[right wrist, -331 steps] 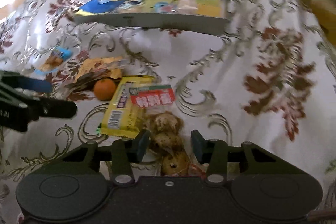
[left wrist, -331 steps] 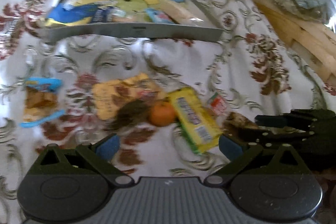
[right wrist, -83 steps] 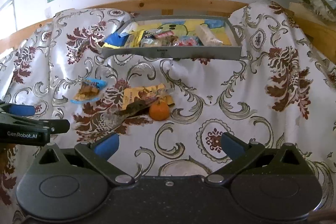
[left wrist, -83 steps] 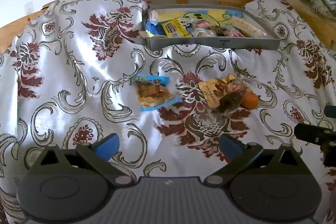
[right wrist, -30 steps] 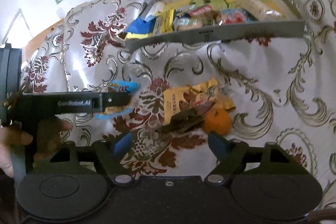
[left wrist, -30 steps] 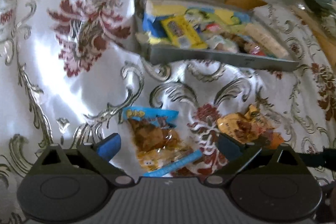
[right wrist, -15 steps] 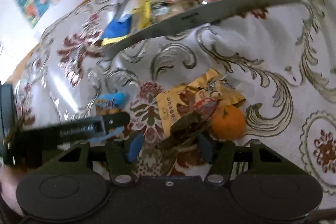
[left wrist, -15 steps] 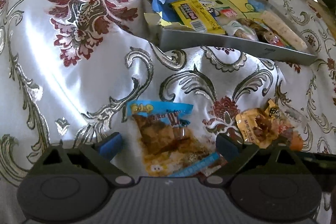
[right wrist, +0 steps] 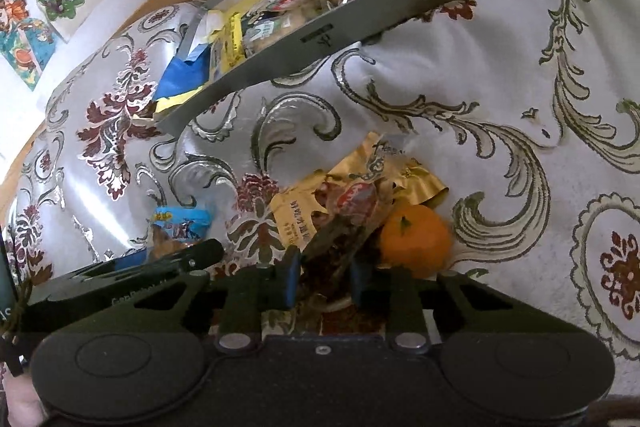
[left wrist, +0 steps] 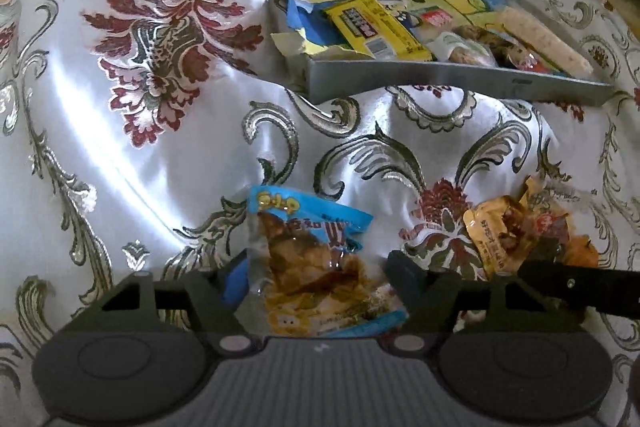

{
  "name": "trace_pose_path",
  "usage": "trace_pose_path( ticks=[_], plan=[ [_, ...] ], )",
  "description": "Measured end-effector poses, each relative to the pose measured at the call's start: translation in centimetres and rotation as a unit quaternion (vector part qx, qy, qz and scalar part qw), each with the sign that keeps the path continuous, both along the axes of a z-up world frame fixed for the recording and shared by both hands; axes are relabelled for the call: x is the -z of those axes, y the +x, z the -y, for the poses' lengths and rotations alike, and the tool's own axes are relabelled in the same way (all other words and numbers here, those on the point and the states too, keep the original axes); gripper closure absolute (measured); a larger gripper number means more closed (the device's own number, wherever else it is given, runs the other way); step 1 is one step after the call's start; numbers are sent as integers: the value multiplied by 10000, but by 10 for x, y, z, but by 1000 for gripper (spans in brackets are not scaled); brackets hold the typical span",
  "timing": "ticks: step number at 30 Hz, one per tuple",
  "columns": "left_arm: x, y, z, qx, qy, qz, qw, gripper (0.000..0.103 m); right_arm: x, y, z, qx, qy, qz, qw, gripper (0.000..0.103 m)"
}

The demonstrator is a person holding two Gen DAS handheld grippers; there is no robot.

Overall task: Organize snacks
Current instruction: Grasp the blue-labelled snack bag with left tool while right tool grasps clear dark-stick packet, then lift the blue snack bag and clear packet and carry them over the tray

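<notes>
Left wrist view: grey tray (left wrist: pixel 460 81) holds snack packets; both grippers have just been closing around packets.

Your left hand-held gripper (left wrist: pixel 316 277) tilts steeply down, its jaws just closing, pads at a packet's edges. Your right hand-held gripper (right wrist: pixel 325 281), rolled and angled down just right of it, has just been closing and now pinches a dark wrapper.
</notes>
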State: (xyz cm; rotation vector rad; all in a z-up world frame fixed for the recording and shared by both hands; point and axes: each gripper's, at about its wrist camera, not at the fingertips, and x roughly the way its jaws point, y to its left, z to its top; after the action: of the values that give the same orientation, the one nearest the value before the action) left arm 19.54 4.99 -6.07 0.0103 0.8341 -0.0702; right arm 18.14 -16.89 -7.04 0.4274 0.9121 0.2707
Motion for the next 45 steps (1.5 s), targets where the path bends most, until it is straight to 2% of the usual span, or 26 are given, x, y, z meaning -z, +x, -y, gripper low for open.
trace_pose_path(
  ticks=[9, 12, 14, 17, 18, 19, 21, 27, 32, 35, 42, 45],
  plan=[
    [-7, -22, 0, 11, -202, 82, 9998, 33, -2, -5, 2, -189, 109, 112, 9997, 82],
    [-9, -27, 4, 71, -298, 100, 9995, 34, 2, 0, 5, -151, 243, -36, 9996, 76],
    [-9, -29, 6, 138, -317, 126, 9993, 34, 6, 4, 7, -101, 312, -178, 9993, 75],
    [-9, -30, 8, 199, -382, 137, 9990, 36, 6, 6, 5, -78, 318, -151, 9994, 78],
    [-9, -31, 10, 205, -388, 147, 9989, 41, 5, 5, 4, -100, 270, -103, 9995, 81],
    [-9, -31, 10, 231, -380, 149, 9989, 61, 4, 4, 2, -131, 221, -62, 9997, 81],
    [-9, -31, 11, 215, -410, 111, 9989, 61, 2, 1, 0, -196, 136, 25, 9997, 86],
    [-8, -33, 11, 210, -397, 92, 9989, 64, -6, -7, -4, -352, -38, 261, 9990, 89],
    [-12, -37, 9, 156, -520, 93, 9985, 75, -15, -17, -4, -496, -165, 458, 9976, 90],
    [-15, -42, 9, 137, -555, 160, 9982, 78, -20, -23, -4, -602, -241, 564, 9963, 91],
    [-22, -53, 16, 223, -457, 370, 9980, 85, -28, -35, -2, -693, -271, 707, 9947, 91],
    [-24, -57, 22, 320, -267, 447, 9981, 85, -30, -39, -2, -733, -292, 755, 9940, 91]
  ],
)
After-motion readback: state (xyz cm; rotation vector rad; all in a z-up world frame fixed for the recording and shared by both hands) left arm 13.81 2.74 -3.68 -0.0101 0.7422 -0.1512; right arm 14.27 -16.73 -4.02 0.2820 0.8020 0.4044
